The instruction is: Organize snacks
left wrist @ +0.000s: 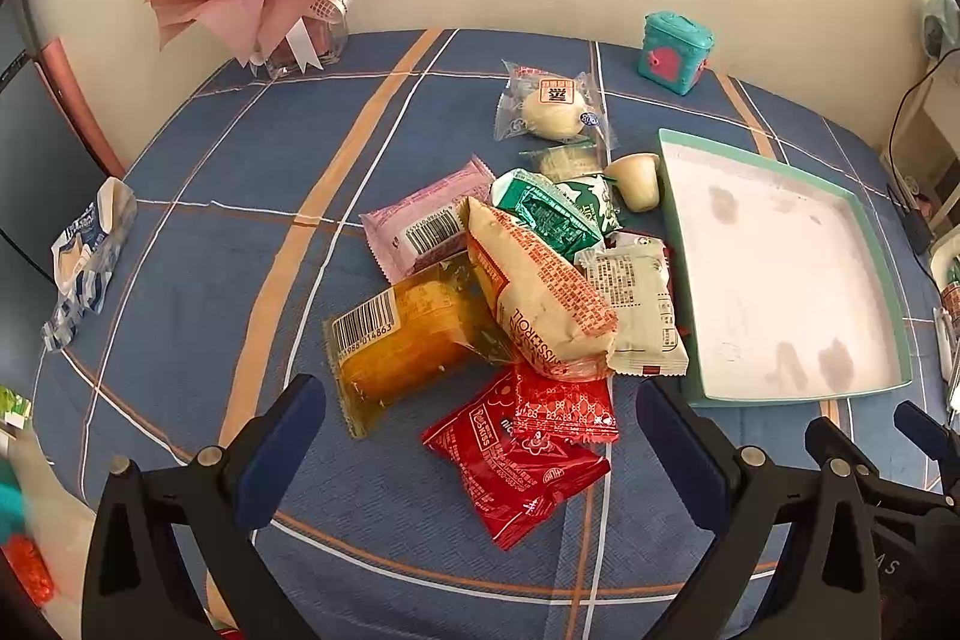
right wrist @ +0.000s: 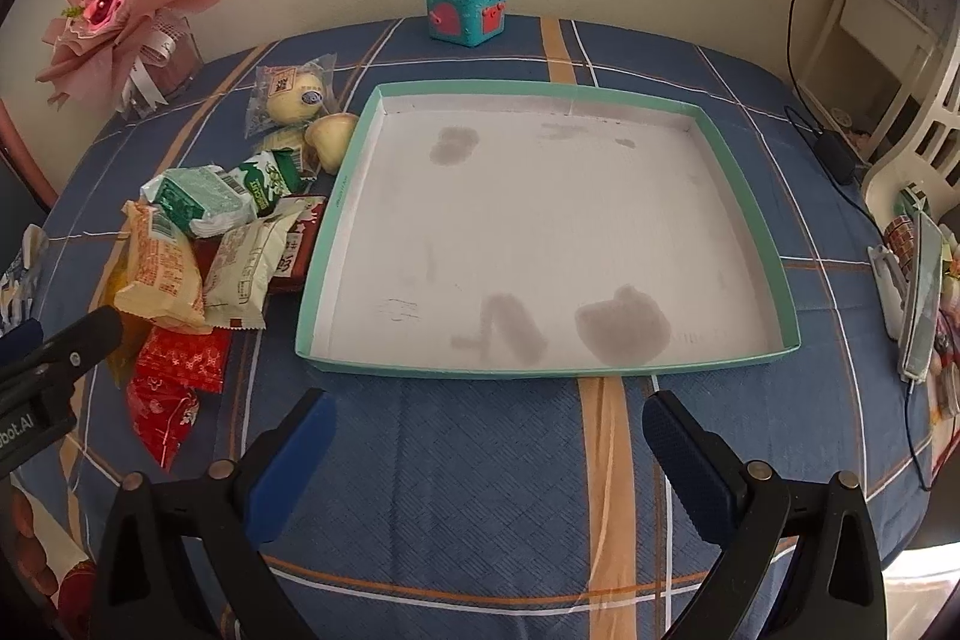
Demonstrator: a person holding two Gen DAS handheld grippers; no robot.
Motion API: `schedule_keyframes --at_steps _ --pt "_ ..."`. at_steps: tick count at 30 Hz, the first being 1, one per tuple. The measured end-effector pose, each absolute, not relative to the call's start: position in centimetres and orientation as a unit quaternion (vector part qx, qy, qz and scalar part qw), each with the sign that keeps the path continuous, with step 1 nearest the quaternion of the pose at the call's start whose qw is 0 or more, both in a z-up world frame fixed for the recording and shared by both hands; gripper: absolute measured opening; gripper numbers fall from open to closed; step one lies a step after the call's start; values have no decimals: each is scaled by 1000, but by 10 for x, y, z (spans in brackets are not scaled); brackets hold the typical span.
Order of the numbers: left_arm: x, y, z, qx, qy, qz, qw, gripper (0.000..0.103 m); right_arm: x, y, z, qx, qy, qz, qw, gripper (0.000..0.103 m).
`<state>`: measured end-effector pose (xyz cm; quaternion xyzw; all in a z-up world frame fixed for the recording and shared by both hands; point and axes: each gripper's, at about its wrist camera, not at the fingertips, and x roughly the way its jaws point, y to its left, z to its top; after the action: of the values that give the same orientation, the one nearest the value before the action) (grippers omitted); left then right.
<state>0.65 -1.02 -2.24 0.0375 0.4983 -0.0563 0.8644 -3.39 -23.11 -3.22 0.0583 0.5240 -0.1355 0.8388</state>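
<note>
Snacks (left wrist: 528,292) heaped beside one tray (right wrist: 774,244); both grippers' jaws apart, holding nothing.

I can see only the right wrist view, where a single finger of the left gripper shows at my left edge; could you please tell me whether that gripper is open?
Observer: Yes, the left gripper is open and holds nothing; the red packets lie just ahead of it.
Operator: Thank you. Is any snack hidden behind the pile from my side?
Observer: A pink packet with a barcode lies on the pile's far side, its near edge covered by other packets.
Operator: And the yellow wrapper under the Swiss roll?
Observer: That is a clear-wrapped orange cake, barcode up, partly under the Swiss roll packet.
</note>
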Motion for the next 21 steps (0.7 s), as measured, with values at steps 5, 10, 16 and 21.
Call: schedule_keyframes --at_steps 5,10,16,21 --pt "7 -9 -24 30 503 -56 862 103 -34 -233 -31 62 524 -136 839 103" --pt "10 -10 -28 28 513 -57 856 103 -34 -232 -30 62 524 -137 839 103" --pt "10 -13 -30 36 517 -57 853 103 -34 -233 -31 63 525 -137 838 103" --pt "10 -13 -32 37 522 -54 850 103 -34 -233 -32 63 526 -137 837 103"
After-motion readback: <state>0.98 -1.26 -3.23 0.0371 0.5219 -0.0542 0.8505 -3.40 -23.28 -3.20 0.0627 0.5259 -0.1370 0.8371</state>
